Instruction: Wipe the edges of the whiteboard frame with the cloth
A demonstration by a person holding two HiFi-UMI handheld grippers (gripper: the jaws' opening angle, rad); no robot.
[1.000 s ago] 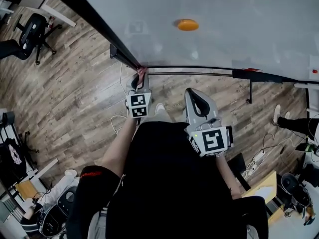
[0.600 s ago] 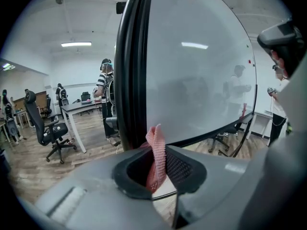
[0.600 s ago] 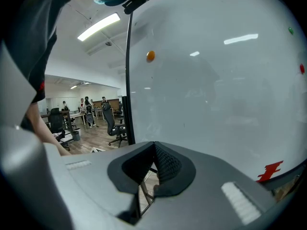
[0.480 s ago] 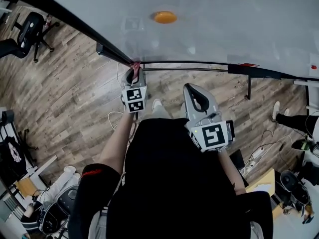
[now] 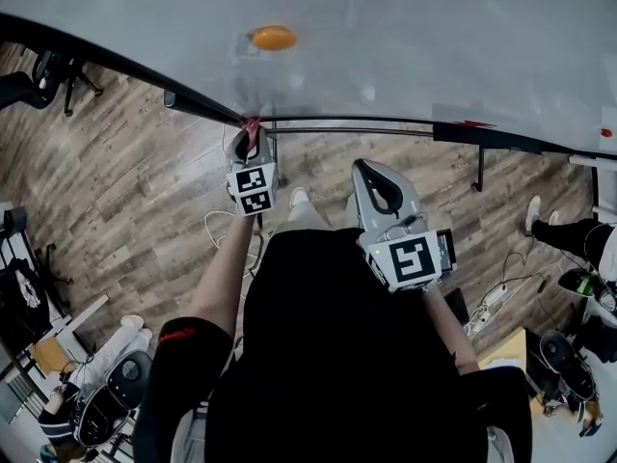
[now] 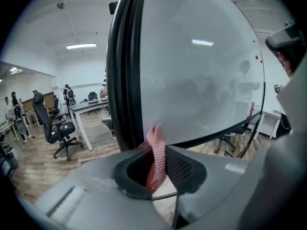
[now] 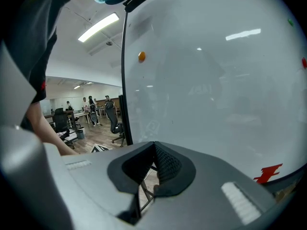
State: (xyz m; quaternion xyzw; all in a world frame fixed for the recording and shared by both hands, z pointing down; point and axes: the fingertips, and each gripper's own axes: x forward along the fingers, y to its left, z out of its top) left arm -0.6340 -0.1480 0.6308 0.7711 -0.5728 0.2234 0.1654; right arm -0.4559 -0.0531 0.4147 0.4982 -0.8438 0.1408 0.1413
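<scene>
The whiteboard [image 5: 405, 37] fills the top of the head view, its black frame [image 5: 125, 90] running along the left side and bottom edge. My left gripper [image 5: 250, 135] is shut on a pink cloth [image 6: 156, 157], and the cloth's tip [image 5: 253, 123] touches the frame's lower left corner. In the left gripper view the black frame [image 6: 122, 71] rises just behind the cloth. My right gripper [image 5: 378, 193] hangs lower, apart from the board, jaws shut with nothing between them [image 7: 154, 169].
An orange magnet [image 5: 273, 38] sticks to the board. A red marker [image 5: 474, 123] lies on the board's tray [image 5: 501, 141]. Office chairs [image 5: 43, 75] stand on the wood floor at left. A person's foot [image 5: 538, 222] and cables lie at right.
The left gripper with the cloth has shifted left and up in the head view, staying at the frame's lower left corner. The right gripper has hardly moved.
</scene>
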